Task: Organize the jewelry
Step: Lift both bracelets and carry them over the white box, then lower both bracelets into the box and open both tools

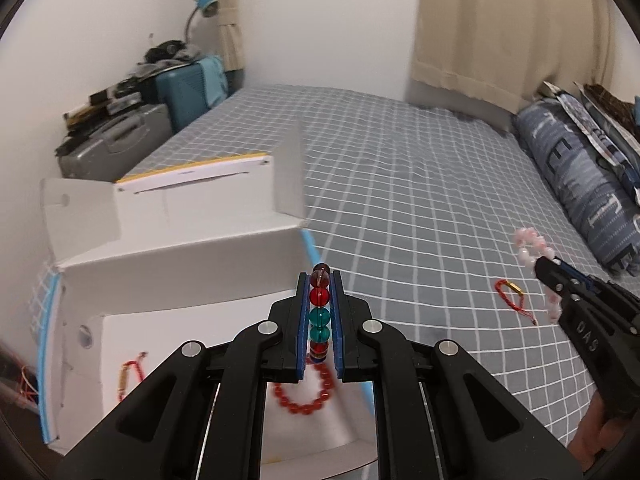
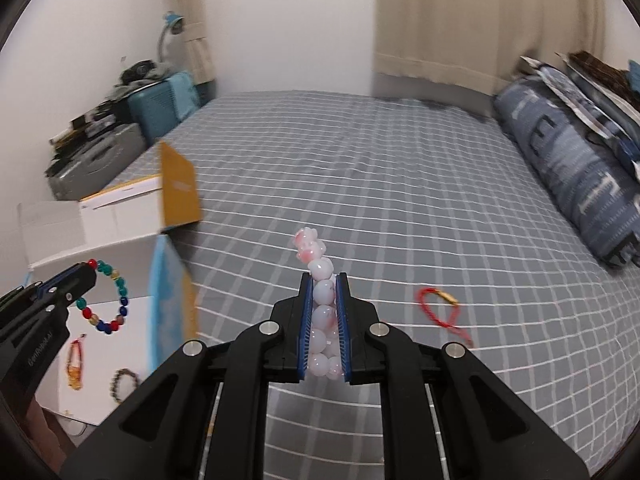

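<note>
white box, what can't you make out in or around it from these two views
- White box floor, left wrist view: partly hidden behind the left gripper and its multicolour bead bracelet.
- Dark bracelet in the box, right wrist view: too small and blurred to tell its beads.
- Box's left end: cut off by the fisheye edge in both views.

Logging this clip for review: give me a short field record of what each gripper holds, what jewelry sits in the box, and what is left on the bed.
left gripper: shut on multicolor bead bracelet, held over the white box
right gripper: shut on pink-white bead bracelet, above the bed
in box: red bead bracelet, red-gold cord bracelet, dark bead bracelet
left on bed: red cord bracelet
</note>
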Demonstrator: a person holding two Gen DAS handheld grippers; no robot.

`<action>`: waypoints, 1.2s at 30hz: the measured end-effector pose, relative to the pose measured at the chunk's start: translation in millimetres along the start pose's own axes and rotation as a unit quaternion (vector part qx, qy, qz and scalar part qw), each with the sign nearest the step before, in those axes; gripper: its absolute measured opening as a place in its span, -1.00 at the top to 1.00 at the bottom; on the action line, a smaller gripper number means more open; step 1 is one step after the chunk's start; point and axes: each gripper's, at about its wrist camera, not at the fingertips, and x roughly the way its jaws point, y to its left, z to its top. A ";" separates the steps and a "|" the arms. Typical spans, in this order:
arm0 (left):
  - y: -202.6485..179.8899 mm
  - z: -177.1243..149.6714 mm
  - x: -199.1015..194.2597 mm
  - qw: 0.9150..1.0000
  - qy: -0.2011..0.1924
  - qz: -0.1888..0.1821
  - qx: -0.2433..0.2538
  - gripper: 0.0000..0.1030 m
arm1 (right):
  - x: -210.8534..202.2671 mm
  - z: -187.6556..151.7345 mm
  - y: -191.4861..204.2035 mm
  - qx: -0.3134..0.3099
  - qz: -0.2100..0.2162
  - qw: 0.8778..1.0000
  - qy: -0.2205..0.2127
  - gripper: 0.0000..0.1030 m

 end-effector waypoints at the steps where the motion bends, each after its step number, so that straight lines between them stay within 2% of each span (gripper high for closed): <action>1: 7.7 -0.8 -3.5 1.000 -0.002 0.004 -0.002 0.82 | -0.3 0.0 11.5 -0.005 0.009 1.000 0.000 0.79; 11: 90.3 -24.1 -25.6 0.998 0.003 0.052 -0.043 0.82 | 2.8 -13.0 115.0 -0.070 0.081 0.994 0.001 0.79; 19: 144.9 -49.6 -23.9 0.992 0.020 0.094 -0.076 0.82 | 13.8 -41.0 180.2 -0.123 0.104 0.987 0.016 0.79; 27: 171.3 -77.9 5.6 0.989 0.072 0.094 -0.092 0.82 | 38.6 -59.4 203.8 -0.137 0.103 0.983 0.057 0.79; 36: 181.1 -85.7 22.0 0.986 0.098 0.092 -0.099 0.82 | 61.1 -69.9 210.8 -0.142 0.101 0.980 0.096 0.78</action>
